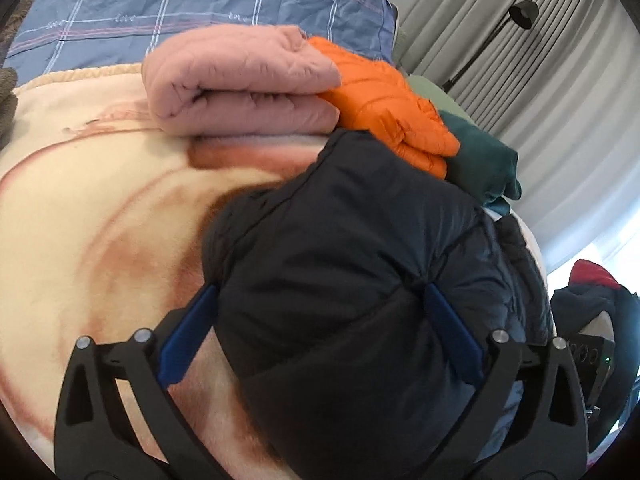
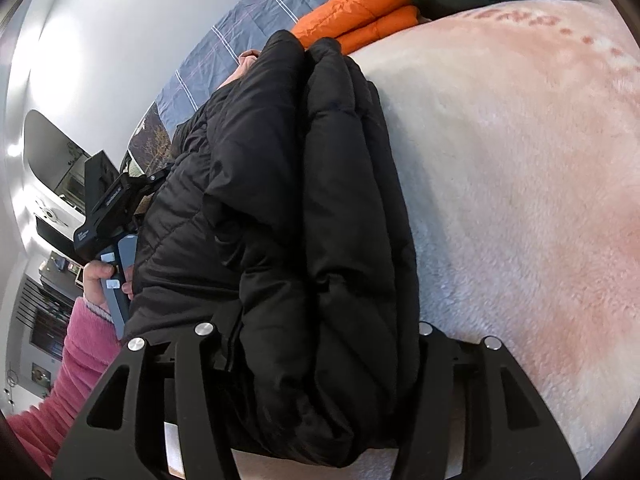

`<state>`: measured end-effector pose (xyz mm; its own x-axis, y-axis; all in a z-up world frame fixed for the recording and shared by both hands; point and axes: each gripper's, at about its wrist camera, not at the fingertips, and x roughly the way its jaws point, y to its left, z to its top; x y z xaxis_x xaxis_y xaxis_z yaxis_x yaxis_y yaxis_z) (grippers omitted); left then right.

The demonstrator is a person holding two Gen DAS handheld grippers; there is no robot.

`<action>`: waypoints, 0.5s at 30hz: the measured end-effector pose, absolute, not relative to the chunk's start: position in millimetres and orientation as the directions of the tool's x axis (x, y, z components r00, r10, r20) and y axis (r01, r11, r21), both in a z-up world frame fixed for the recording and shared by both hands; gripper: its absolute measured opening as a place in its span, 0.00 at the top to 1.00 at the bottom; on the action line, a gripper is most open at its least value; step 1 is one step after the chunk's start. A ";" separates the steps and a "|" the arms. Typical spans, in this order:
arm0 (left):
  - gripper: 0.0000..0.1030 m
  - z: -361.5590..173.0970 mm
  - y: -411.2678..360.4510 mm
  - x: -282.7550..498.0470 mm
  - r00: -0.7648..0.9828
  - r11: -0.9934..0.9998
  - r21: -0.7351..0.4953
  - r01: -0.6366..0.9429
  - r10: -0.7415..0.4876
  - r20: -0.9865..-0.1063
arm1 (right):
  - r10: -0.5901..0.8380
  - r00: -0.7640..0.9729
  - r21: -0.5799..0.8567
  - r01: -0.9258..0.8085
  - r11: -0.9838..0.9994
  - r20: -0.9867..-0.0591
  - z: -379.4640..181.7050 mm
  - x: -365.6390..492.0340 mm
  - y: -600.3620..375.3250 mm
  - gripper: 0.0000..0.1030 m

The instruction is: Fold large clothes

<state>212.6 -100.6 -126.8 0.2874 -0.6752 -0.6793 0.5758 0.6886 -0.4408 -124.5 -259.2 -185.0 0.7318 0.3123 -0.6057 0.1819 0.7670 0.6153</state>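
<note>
A black puffer jacket (image 1: 340,260) lies bunched in thick folds on a cream and pink fleece blanket (image 1: 80,220). My left gripper (image 1: 320,320) has its blue fingers (image 1: 188,332) clamped around a thick fold of the jacket. In the right wrist view the jacket (image 2: 300,220) fills the middle, and my right gripper (image 2: 320,360) grips its folded end; the fingertips are hidden in the fabric. The left gripper's body (image 2: 108,204) and the hand holding it show at the left of that view.
A folded pink quilted garment (image 1: 240,80), a folded orange puffer jacket (image 1: 388,108) and a dark teal garment (image 1: 480,160) lie in a row behind the black jacket. A blue checked sheet (image 1: 180,4) covers the bed beyond. Grey curtains (image 1: 540,60) and a floor lamp stand at the right.
</note>
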 end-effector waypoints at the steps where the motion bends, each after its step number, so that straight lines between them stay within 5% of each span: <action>1: 0.02 -128.7 -101.8 215.0 0.274 0.681 -0.452 0.576 -0.681 -0.679 | 0.311 0.732 0.613 0.181 0.769 -0.606 -185.1 -124.4 -258.1 0.49; 15: 0.02 -151.5 -93.8 229.5 0.208 0.633 -0.548 0.546 -0.737 -0.644 | 0.311 0.733 0.603 0.166 0.781 -0.605 -179.7 -126.2 -249.3 0.46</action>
<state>229.5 -93.8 -151.5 0.2080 -0.7366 -0.6435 0.5464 0.6332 -0.5482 -126.2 -249.3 -179.7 0.7333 0.3112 -0.6045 0.1657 0.7805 0.6028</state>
